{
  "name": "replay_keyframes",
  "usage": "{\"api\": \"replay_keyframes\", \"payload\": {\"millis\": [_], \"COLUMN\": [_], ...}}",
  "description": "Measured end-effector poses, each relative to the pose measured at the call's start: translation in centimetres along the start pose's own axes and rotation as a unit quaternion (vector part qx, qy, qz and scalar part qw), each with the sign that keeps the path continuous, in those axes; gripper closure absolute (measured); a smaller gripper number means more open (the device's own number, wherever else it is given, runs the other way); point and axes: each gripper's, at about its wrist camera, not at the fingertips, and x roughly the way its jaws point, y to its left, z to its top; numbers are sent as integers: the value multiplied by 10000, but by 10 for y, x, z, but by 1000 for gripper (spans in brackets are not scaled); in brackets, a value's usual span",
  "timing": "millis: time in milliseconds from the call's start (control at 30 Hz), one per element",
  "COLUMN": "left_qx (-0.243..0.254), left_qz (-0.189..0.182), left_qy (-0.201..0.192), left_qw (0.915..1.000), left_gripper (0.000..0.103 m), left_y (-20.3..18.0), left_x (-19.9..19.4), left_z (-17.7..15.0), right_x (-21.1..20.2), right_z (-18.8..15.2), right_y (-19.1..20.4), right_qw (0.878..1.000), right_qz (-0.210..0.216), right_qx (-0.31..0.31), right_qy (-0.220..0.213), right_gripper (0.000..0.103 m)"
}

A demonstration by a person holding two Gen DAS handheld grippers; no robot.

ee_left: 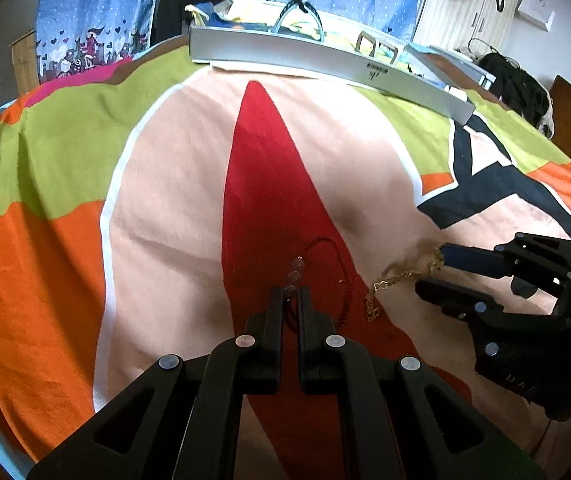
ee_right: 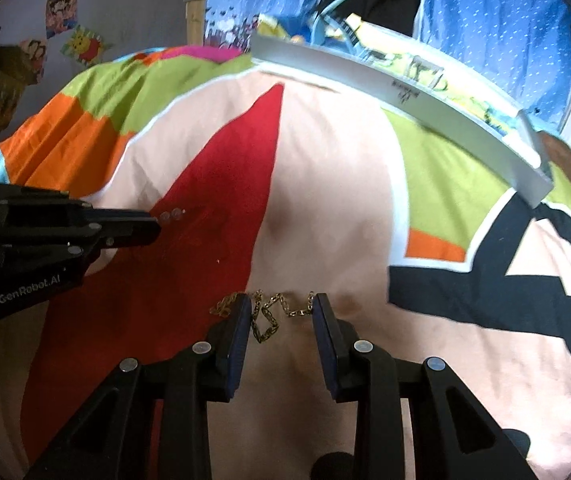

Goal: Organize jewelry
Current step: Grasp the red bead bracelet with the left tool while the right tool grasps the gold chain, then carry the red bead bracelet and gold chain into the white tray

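Note:
On the colourful bedspread [ee_left: 173, 168] lie a gold chain [ee_left: 395, 280] and a dark red bead string [ee_left: 343, 272]. A short row of clear beads [ee_left: 296, 270] sticks out from my left gripper [ee_left: 290, 294], whose narrow jaws are shut on it low over the red patch. A red cord runs back between its fingers. In the right wrist view the gold chain [ee_right: 275, 312] lies bunched between the fingers of my right gripper [ee_right: 281, 306], which is open and straddles it. The left gripper [ee_right: 157, 224] with the clear beads [ee_right: 171, 214] shows at that view's left.
A long white box [ee_left: 285, 50] holding hairbands and colourful items sits at the far side of the bed; it is also the white box [ee_right: 405, 88] in the right wrist view. Blue dotted curtains hang behind. A dark bag [ee_left: 517, 84] lies at the far right.

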Motion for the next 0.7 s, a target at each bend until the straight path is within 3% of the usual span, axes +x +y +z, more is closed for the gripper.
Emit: {"api": "replay_keyframes", "payload": {"millis": [300,700], "left_qx": [18,125], "left_qz": [-87,-342], "left_qy": [-477,-1003], "left_qw": [9988,9943], "left_gripper": [99,99], "left_y": [0,-7], "left_x": [-15,-35], "left_z": [10,19], "right_x": [-36,-47], "right_z": [7,14], "right_y": [-13,-18], "right_qw": [9952,9913], "right_qz": [-207,-454], "right_qx": [243,230], "right_qy": [-930,-1214], "right_gripper": [73,73]}}
